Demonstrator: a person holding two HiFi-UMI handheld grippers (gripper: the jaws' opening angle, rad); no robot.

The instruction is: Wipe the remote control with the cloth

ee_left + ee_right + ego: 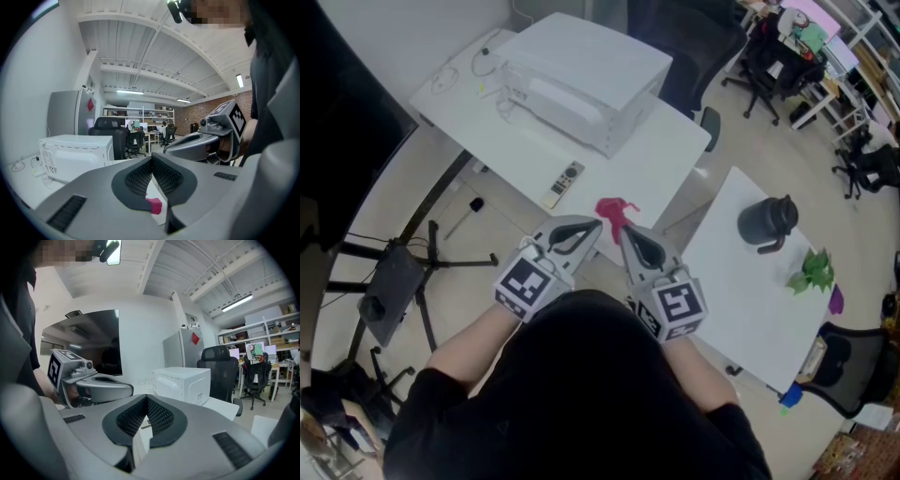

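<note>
Left gripper (151, 163) clenched, pads fully together, nothing between them. Right gripper (146, 402) same: pads meeting, empty. Both are held side by side with tips angled in toward each other, close but not touching, at the near edge of the white table (666, 159). Red cloth (614, 211) lies crumpled on the table just ahead of both sets of tips, roughly between them, gripped by neither. In the left gripper view a scrap of it shows below the closed pads, on the table rather than in them. Remote (564, 183) lies flat on the table further ahead and off to the left of the left jaws, apart from the cloth, its long axis pointing away. Well ahead of the jaws sits a white microwave (581, 80), with cables (487, 61) trailing at its left end. Off to the right of the right jaws, across a gap, a second white table (741, 300) carries a dark jug (766, 222) and a small green plant (813, 270). Left of the left jaws, down on the floor, is a black stand (394, 281). Far ahead in both gripper views are black office chairs (220, 371).
</note>
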